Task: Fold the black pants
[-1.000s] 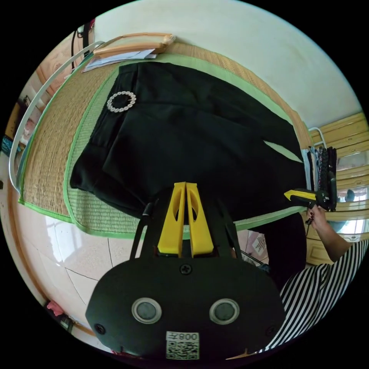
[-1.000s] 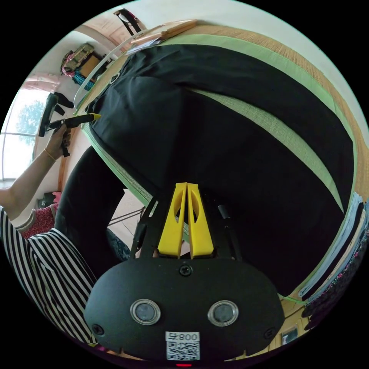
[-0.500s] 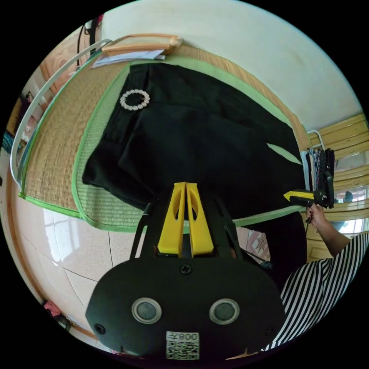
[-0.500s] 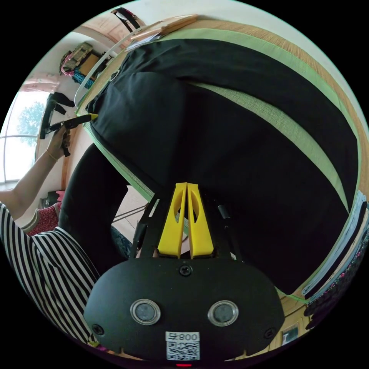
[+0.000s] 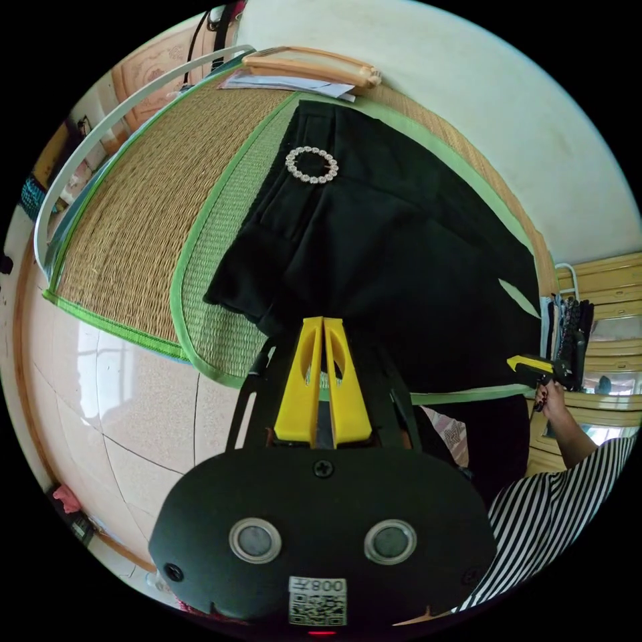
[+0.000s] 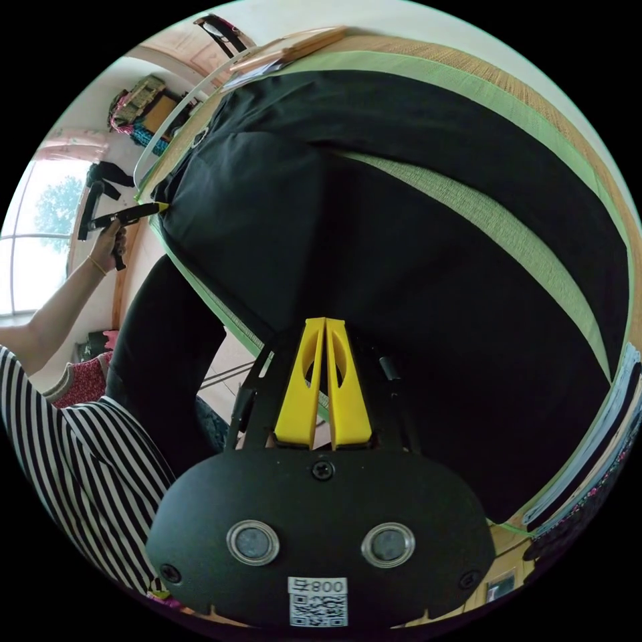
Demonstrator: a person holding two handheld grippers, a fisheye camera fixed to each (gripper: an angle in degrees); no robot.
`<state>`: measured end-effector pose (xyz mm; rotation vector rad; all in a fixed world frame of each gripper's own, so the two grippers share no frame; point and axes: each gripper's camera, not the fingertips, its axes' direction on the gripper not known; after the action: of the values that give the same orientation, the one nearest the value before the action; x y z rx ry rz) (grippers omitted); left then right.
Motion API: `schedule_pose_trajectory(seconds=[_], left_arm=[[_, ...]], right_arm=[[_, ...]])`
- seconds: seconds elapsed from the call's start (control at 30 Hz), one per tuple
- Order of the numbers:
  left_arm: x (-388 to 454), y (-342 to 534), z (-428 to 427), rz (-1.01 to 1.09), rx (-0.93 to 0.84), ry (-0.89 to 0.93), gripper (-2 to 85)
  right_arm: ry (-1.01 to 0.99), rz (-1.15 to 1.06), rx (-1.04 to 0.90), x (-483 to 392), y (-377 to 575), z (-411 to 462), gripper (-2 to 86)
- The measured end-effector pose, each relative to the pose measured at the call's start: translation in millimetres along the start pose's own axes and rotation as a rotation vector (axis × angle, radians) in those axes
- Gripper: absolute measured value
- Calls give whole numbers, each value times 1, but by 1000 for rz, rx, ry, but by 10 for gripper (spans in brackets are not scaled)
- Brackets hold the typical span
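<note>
Since a second ago the waist corner of the black pants (image 5: 401, 267) has bunched up toward the left tool (image 5: 324, 322), exposing more woven mat (image 5: 147, 221) at 9 o'clock in the left gripper view; some of that shift is the camera's own. That tool's yellow jaws are pressed together, their tips at the near edge of the fabric, though whether cloth is caught between them I cannot tell. A beaded ring (image 5: 311, 164) sits on the waistband at 12 o'clock. The right tool (image 5: 535, 364) shows at 3 o'clock in a hand (image 5: 550, 400), beside a striped sleeve (image 5: 555, 508).

From the right gripper view, the black pants (image 6: 414, 267) lie spread across the green-bordered mat (image 6: 508, 231), a strip of mat visible between the two legs. The right tool (image 6: 325, 322) has its jaws closed over the dark cloth; a grip cannot be confirmed. At 9 o'clock the left tool (image 6: 157, 208) touches the pants' edge.
</note>
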<state>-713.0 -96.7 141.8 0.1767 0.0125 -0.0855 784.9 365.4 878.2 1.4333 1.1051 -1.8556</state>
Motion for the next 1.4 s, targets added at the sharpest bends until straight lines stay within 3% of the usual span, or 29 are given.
schedule_pose_trajectory(seconds=[0.13,0.23,0.4,0.6,0.8,0.97,1.17,1.4], left_arm=[[7,-13,9,7,57,-6,1],[4,-19,39,-7,-40,-49,2],[2,-19,62,-64,23,31,3],[53,-38,94,86,102,187,11],[170,-101,160,371,77,399,50],[328,-164,236,658,6,491,70],[507,-217,329,880,-70,461,83],[645,-259,421,949,-101,314,108]], right_arm=[[-12,8,-1,4,0,-12,2],[-20,9,0,6,1,-23,2],[-42,20,1,12,4,-43,2],[-70,108,111,43,18,-104,3],[145,359,277,145,58,-208,8],[286,535,391,240,107,-290,35],[393,668,404,341,142,-339,63],[299,702,374,407,154,-333,70]])
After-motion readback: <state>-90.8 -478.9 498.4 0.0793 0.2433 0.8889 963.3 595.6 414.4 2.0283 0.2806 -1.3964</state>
